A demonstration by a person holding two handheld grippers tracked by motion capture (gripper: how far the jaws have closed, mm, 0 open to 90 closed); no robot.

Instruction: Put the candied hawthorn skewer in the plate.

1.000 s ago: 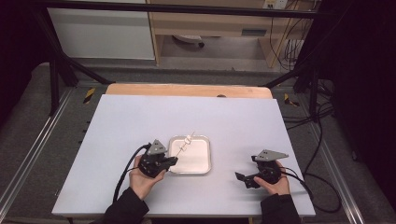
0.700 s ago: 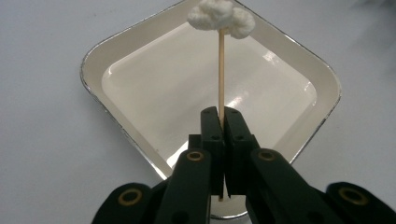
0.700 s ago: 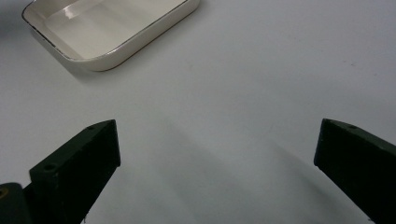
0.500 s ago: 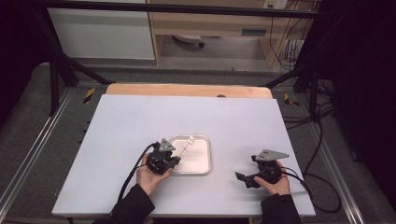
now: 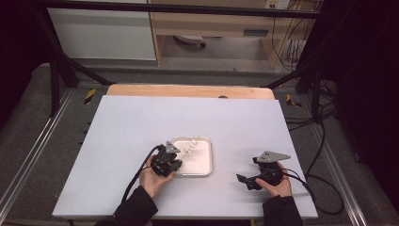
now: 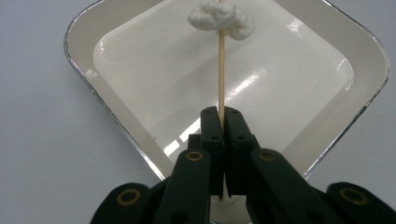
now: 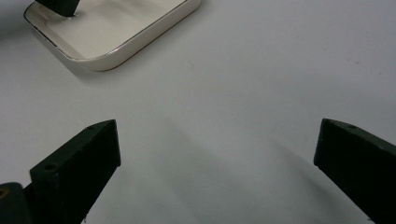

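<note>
A white square tray (image 5: 201,165) (image 6: 140,93) (image 7: 140,32) lies on the table near its front middle. My left gripper (image 5: 175,160) (image 6: 222,116) is at the tray's left edge, shut on a thin wooden skewer (image 6: 221,74). The skewer points out over the tray and carries a white fluffy lump (image 6: 220,18) (image 5: 192,143) near its far end. My right gripper (image 5: 247,181) (image 7: 217,154) rests low over bare table to the right of the tray, its jaws wide apart with nothing between them.
The white tabletop (image 5: 141,122) has a wooden strip (image 5: 188,90) along its far edge. Metal rails (image 5: 28,160) run down both sides, and cables (image 5: 324,141) trail at the right. A cable (image 5: 136,174) runs back from my left gripper toward the person's sleeve.
My left gripper has shifted slightly right and toward the tray with the skewer. The right gripper has stayed in place.
</note>
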